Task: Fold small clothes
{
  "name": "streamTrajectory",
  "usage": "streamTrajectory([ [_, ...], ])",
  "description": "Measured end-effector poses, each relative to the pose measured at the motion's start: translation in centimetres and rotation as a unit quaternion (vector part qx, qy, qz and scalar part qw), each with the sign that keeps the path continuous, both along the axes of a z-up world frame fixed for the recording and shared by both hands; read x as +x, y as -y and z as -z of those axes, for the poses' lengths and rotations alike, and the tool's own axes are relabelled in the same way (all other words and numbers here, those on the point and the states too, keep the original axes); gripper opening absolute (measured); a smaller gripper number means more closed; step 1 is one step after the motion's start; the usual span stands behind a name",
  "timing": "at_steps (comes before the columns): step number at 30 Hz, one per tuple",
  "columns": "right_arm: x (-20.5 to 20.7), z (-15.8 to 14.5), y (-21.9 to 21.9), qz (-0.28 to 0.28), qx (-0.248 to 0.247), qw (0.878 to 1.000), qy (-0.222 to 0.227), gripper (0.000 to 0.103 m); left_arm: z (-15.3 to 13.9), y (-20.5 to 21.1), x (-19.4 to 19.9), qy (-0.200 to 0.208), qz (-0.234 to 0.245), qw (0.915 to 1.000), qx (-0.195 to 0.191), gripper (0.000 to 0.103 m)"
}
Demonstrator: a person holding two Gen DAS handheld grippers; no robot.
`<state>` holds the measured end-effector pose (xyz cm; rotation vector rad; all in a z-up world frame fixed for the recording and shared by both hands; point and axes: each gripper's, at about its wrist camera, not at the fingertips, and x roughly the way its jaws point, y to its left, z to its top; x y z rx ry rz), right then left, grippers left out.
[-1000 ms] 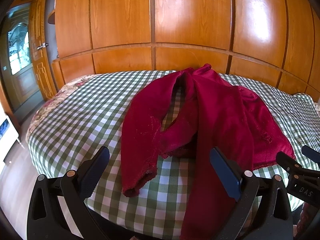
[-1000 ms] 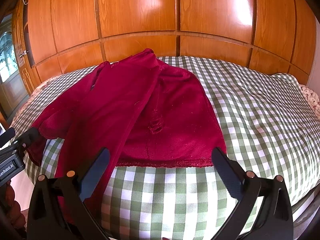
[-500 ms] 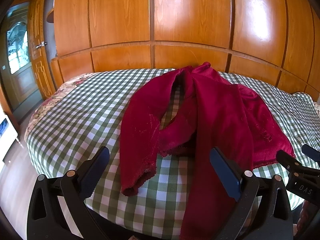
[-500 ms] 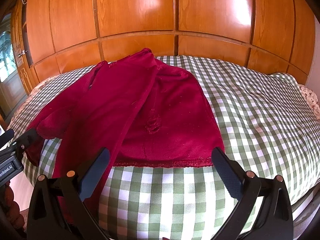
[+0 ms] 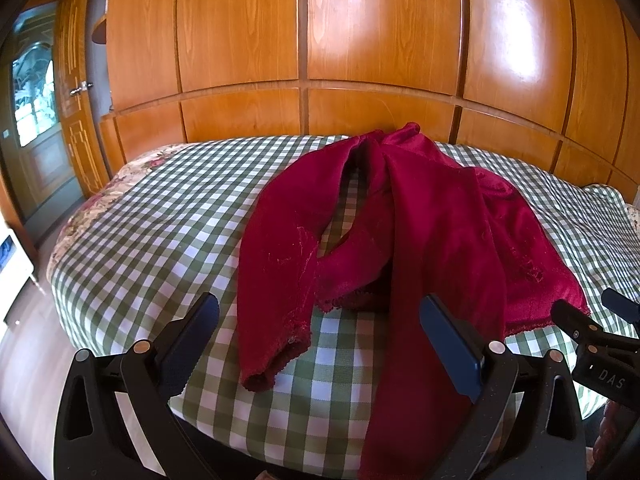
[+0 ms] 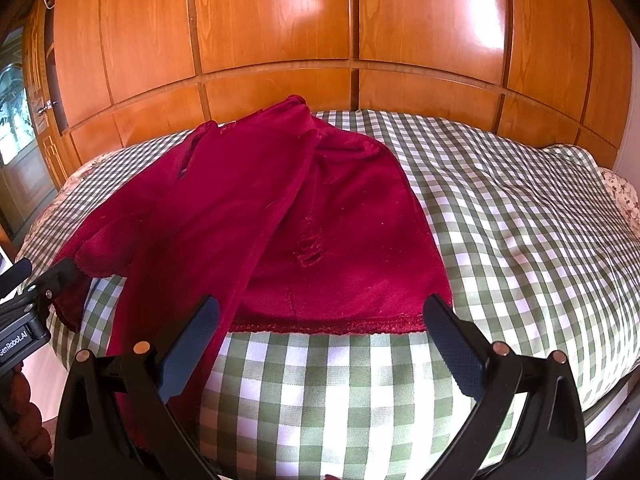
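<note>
A dark red velvet garment (image 5: 420,232) lies spread on a green-and-white checked bed (image 5: 160,240). One long sleeve or leg ends near the front edge, another drapes over the edge. My left gripper (image 5: 320,348) is open and empty, just in front of the near edge of the garment. My right gripper (image 6: 320,344) is open and empty, in front of the lace-trimmed hem (image 6: 328,326) of the garment (image 6: 320,208). Each gripper's tips show at the edge of the other's view.
A glossy wooden panelled wall (image 5: 360,40) stands behind the bed. A door with a glass pane (image 5: 36,112) is at the left. The checked cover (image 6: 520,220) stretches bare to the right of the garment. A floral sheet shows at the bed's corners.
Both views have shifted slightly; the garment lies as before. Both grippers stay open and empty.
</note>
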<state>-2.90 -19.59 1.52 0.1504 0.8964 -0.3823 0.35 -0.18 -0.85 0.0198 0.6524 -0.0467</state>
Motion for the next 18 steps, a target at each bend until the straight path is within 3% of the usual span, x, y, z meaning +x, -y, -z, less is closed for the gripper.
streamTrajectory([
  [11, 0.2, 0.3, 0.1, -0.009, 0.022, 1.000, -0.005, 0.101, 0.3, -0.3, 0.2, -0.006, -0.002, 1.0000, -0.007, 0.099],
  [18, 0.1, 0.0, -1.2, -0.059, 0.019, 0.998, 0.007, 0.101, 0.0, -1.6, 0.7, 0.001, -0.014, 0.9997, -0.018, 0.099],
])
